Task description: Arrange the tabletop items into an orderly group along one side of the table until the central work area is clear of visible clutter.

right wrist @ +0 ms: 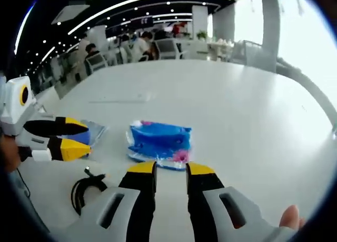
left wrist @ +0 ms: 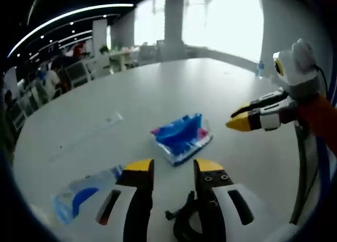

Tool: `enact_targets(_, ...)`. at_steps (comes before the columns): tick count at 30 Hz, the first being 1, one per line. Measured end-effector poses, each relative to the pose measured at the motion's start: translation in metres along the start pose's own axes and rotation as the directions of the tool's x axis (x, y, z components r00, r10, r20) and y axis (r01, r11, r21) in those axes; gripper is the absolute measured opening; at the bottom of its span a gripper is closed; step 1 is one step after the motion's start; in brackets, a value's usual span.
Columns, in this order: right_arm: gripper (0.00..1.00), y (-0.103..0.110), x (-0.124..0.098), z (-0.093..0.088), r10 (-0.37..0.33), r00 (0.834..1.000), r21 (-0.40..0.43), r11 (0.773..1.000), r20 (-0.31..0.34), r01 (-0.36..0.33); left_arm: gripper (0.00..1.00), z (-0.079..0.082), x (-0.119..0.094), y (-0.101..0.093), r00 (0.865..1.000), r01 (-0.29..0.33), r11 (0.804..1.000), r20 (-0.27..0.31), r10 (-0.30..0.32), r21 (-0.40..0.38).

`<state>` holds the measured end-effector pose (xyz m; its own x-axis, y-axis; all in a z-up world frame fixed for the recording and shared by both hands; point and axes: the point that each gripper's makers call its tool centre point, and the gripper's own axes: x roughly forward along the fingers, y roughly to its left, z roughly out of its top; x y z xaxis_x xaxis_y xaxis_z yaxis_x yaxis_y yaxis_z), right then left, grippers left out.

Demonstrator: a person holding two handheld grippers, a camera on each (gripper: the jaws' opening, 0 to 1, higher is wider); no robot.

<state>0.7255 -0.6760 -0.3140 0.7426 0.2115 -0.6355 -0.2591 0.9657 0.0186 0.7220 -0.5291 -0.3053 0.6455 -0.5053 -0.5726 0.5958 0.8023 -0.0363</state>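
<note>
Left gripper (left wrist: 172, 167): jaws parted, holding nothing, above the white table (left wrist: 158, 89).
Right gripper (right wrist: 170, 169): jaws apart, empty.
Blue-and-pink crinkled plastic packet (right wrist: 158, 140): flat on the table, at 12 o'clock just beyond both grippers' tips.
Clear plastic pouch with blue print (left wrist: 84, 193): at 9 o'clock of the left jaws.
Black coiled cable (right wrist: 87, 188): at 9 o'clock of the right jaws.

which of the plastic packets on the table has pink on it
The blue packet ahead of both grippers, mid-table; pink shows at one end. The clear packet beside the left gripper shows only blue and clear.
</note>
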Motion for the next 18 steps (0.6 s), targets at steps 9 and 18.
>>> enact_targets(9,0.23,-0.019,0.028,0.001,0.003,1.0,-0.017,1.0,-0.026,-0.004,0.25,-0.001,0.038,0.004,0.999,-0.002,1.0,-0.053,0.002,0.002)
enact_targets(18,0.23,-0.023,0.056,-0.003,0.028,0.998,-0.031,0.999,-0.048,-0.029,0.23,-0.018,0.069,0.016,0.994,-0.019,0.999,-0.109,0.014,-0.045)
